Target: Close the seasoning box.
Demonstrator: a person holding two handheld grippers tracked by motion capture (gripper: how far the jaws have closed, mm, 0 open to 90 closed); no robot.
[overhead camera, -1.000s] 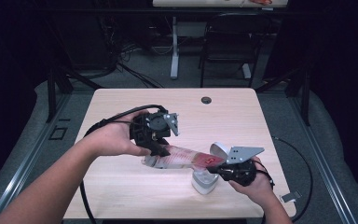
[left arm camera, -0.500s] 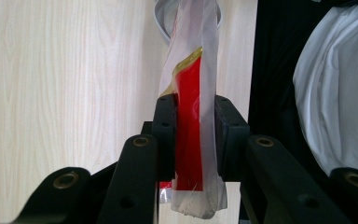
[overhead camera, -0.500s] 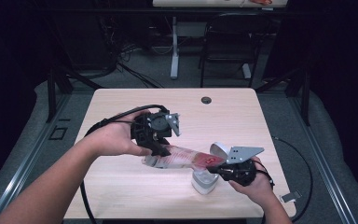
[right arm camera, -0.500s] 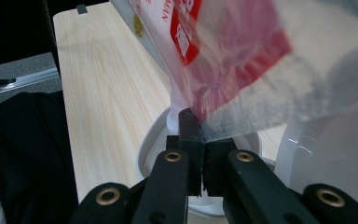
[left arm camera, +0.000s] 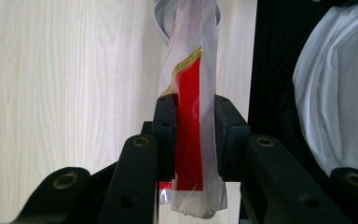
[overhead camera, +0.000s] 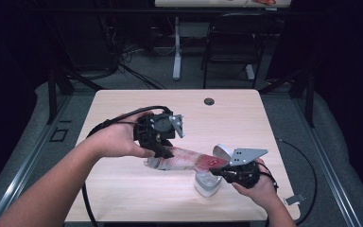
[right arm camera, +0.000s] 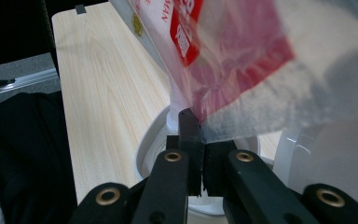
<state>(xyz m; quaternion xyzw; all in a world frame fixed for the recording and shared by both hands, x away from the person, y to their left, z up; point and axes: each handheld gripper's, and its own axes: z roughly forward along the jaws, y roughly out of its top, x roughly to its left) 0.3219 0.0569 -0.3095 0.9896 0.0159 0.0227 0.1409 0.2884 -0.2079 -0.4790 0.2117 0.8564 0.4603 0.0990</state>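
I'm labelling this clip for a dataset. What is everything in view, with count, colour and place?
plastic bag: one, clear with red print, held above the table between both grippers
container: one, white, lid open, near the table's front right
table: one, light wood, centre
grommet: one, dark, table's far edge
chair: one, black, behind the table
left gripper: one, black, shut on the bag's end
right gripper: one, black, pinching the bag's other end over the container

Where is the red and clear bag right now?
In the high view the bag stretches between the left gripper and the right gripper, above the white container.
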